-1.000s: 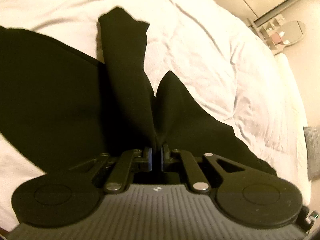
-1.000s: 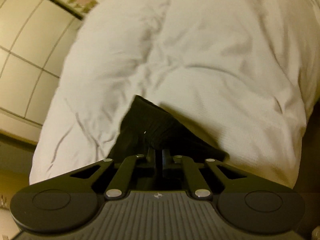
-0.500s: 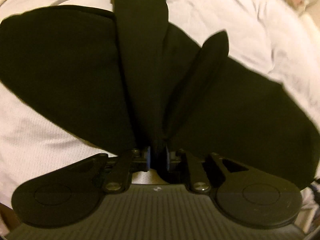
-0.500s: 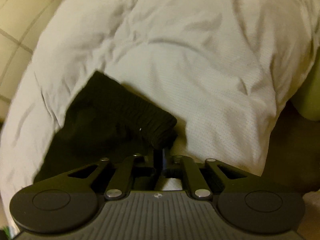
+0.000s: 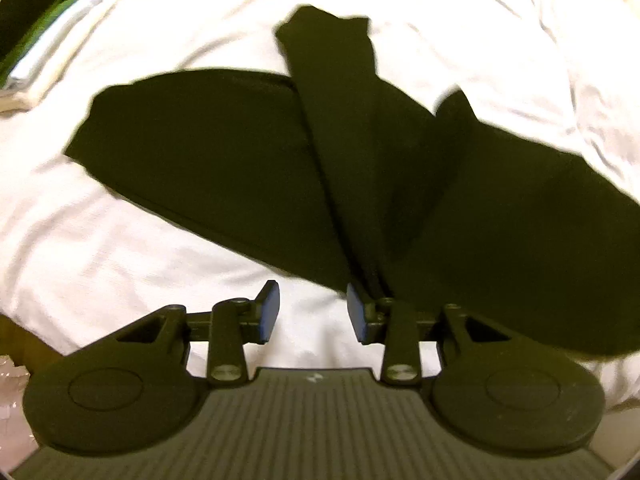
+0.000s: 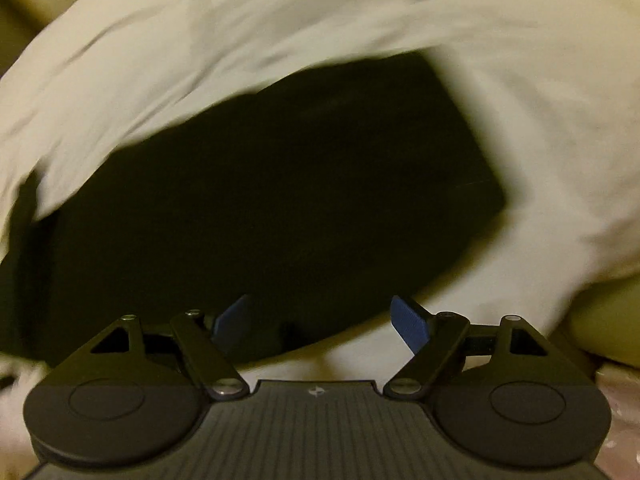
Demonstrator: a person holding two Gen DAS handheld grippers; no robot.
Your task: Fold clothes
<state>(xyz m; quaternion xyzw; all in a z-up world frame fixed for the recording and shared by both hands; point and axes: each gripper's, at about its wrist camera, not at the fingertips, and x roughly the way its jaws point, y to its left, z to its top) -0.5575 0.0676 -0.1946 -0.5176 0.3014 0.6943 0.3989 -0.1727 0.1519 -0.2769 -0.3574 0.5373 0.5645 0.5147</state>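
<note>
- Left gripper (image 5: 312, 312): the jaws are opening, with a moderate gap between the blue pads (image 5: 269, 309). Only white bedding is seen in the gap. The right-hand pad sits just beside the narrow gathered end of the black garment (image 5: 248, 168); no clamping is seen.
- Right gripper (image 6: 320, 322): the jaws are opening and stand wide. The blue ribbed pads (image 6: 410, 326) are held apart; the garment's near edge (image 6: 280, 184) lies below the gap and nothing is pinched.
- Markings: a small pale emblem is noted on each gripper's ribbed body, near the front edge. No legible writing is found.
- The black garment is spread on the white duvet (image 5: 120, 272), with folded panels fanning out from a point near the left gripper. In the right wrist view it appears as one flat dark slab, possibly folded; motion blur limits certainty.
- A stack of folded items (image 5: 44, 36), dark, green and white, is noted at the far left edge of the bed.
</note>
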